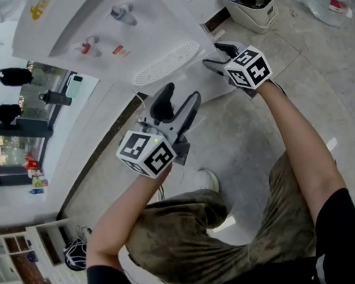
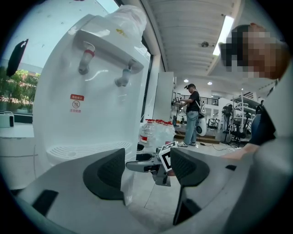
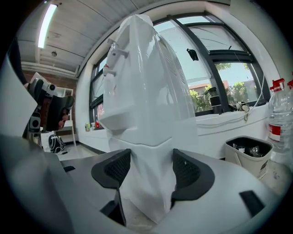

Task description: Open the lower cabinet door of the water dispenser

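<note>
The white water dispenser stands ahead, with a red and a blue tap and a slotted drip tray. Its lower cabinet sits below the tray, and its corner edge shows between the jaws in the right gripper view. My right gripper is open, low at the cabinet's right side; whether it touches is unclear. In its own view the right gripper holds nothing. My left gripper hangs open in front of the dispenser, off the cabinet. The left gripper is empty.
A white waste bin stands on the floor to the right of the dispenser, with water bottles beside it. A window ledge runs behind. My shoe is just below the grippers. A person stands far back in the room.
</note>
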